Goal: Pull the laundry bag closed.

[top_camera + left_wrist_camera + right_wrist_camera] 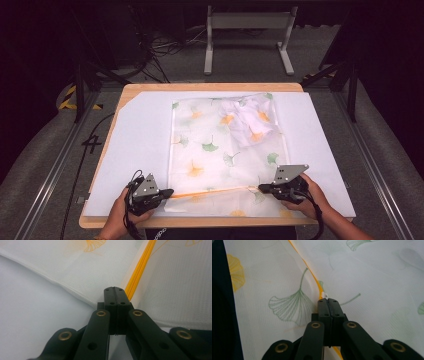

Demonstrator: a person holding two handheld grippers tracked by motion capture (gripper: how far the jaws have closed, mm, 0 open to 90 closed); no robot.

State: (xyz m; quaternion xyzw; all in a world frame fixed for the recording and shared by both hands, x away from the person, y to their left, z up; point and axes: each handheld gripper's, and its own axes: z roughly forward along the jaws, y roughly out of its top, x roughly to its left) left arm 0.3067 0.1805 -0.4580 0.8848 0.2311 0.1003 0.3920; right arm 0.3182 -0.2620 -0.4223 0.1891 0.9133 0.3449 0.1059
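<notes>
- The left claw (167, 192) sits at the near left of the bench, jaws pressed together on the corner of a sheer mesh bag (220, 150), right where its orange zipper (210, 192) begins.
- In the left claw view the zipper (140, 267) runs away from the closed jaw tips as a taut orange line, with mesh on both sides.
- The right claw (261, 188) is at the near right, jaws together on the small white zipper pull (325, 294), seen just at the tips in the right claw view.
- The bag, printed with green and yellow ginkgo leaves, lies flat on a white sheet (140, 145) over the wooden bench (210, 86); a crumpled white garment (247, 120) shows through the mesh at its far right.
- Judged step: drawing the zipper along the near edge, one claw anchoring the end and the other carrying the pull.
- The next move calls for keeping the anchored corner taut and guiding the pull straight along the track so the mesh does not bunch.
- No brand, label or readable writing shows on the bag or sheet.
</notes>
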